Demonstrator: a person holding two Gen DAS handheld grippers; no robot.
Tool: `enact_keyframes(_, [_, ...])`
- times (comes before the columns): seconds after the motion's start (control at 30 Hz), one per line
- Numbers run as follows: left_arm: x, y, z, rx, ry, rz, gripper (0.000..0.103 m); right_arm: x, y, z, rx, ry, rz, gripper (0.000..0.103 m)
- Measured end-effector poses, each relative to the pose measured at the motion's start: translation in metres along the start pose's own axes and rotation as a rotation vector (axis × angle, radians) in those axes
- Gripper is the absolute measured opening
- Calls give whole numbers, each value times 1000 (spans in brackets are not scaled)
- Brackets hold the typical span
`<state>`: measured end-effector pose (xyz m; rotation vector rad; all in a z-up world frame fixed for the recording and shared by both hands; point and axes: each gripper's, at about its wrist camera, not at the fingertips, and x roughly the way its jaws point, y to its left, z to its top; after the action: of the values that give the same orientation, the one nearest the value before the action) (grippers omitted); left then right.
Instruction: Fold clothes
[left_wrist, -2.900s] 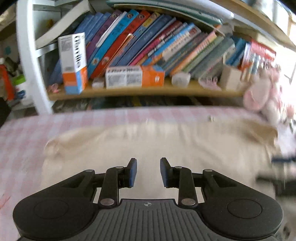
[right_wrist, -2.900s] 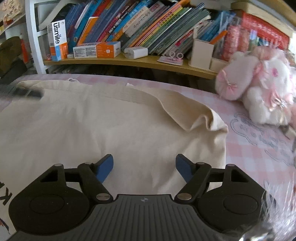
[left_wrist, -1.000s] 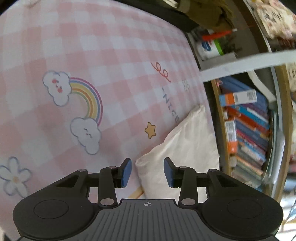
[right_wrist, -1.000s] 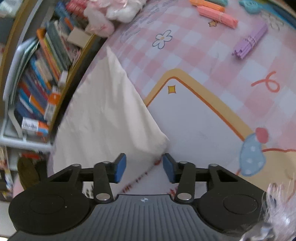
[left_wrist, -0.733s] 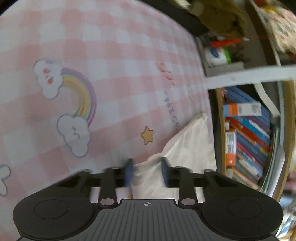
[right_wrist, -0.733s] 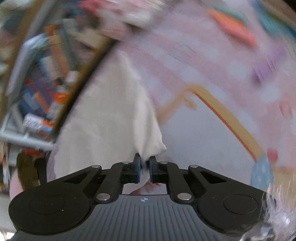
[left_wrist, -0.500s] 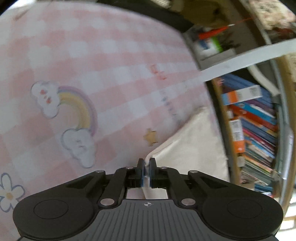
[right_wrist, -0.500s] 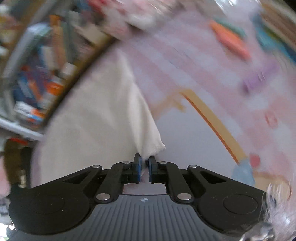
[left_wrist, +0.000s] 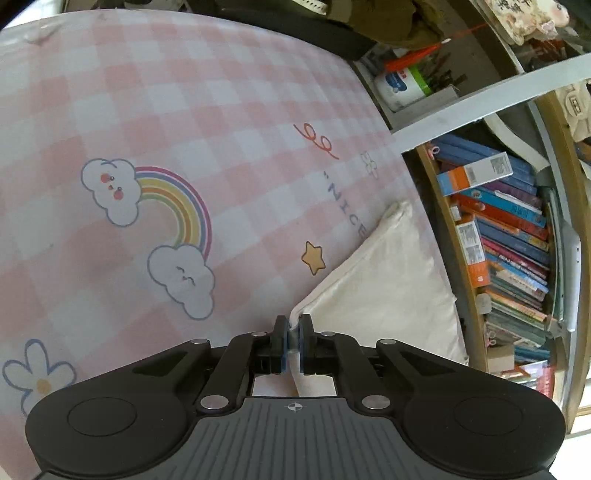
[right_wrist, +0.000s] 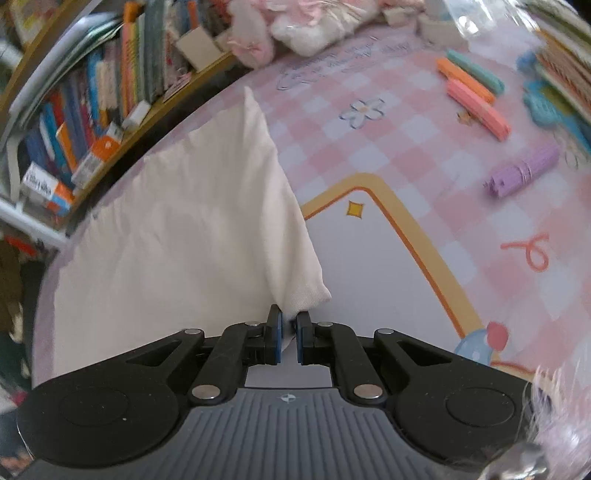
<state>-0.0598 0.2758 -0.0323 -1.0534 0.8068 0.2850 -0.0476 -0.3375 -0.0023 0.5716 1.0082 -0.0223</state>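
- Our left gripper (left_wrist: 292, 334) is pinched tight on one corner of the cream garment (left_wrist: 388, 295).
- Our right gripper (right_wrist: 289, 328) is clamped on another corner, above the pink checked mat (right_wrist: 424, 155).

Left wrist view: looking steeply down along left gripper (left_wrist: 292, 334), close over pink checked mat (left_wrist: 155, 110). Right wrist view: likewise tilting down past right gripper (right_wrist: 289, 334). Sharing cream garment (left_wrist: 388, 291) (right_wrist: 192, 221), bookshelf (left_wrist: 509, 236) (right_wrist: 85, 110) beyond.
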Motion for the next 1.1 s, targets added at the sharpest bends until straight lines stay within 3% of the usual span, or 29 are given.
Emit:
enact_keyframes(0.07, [-2, -1, -1, 15, 6, 6, 17, 0, 3, 0, -31, -3, -14, 16])
enact_keyframes(0.13, [-5, -1, -4, 3, 12, -20, 37, 0, 6, -1, -54, -11, -25, 22])
enact_keyframes(0.2, [-4, -4, -6, -2, 8, -27, 47, 0, 5, -2, -52, -11, -16, 22])
enact_keyframes(0.3, [-1, -10, -10, 0, 3, -19, 36, 3, 1, -2, -46, 2, -1, 15])
enact_keyframes(0.33, [2, -11, -11, -2, 8, -8, 8, 3, 1, -2, -54, 2, 4, 11])
enact_keyframes(0.4, [-6, -17, -14, 18, -23, -25, 4, -1, 4, -1, -83, -13, 14, 8])
enact_keyframes(0.5, [-21, -28, -19, 87, -81, -51, 4, -13, 10, 0, -133, -69, 43, 7])
enact_keyframes(0.57, [-17, -32, -20, 149, -50, 9, 4, -11, 7, 1, -133, -55, 33, 7])
enact_keyframes(0.67, [-2, -17, -17, 92, 5, 48, 5, -3, 0, 3, -117, -16, 20, 7])
enact_keyframes(0.9, [-2, -11, -21, 45, -11, 47, 11, 1, 0, 2, -167, 6, 17, 13])
enact_keyframes(1.0, [-4, -8, -21, 5, -15, 42, 17, -2, -1, 0, -168, -6, 11, 26])
enact_keyframes(1.07, [-9, -7, -23, -7, -24, 47, 26, -6, 1, -2, -185, -25, -21, 40])
enact_keyframes(1.1, [-11, -10, -24, 2, -31, 51, 35, -8, 3, -3, -195, -35, -39, 41])
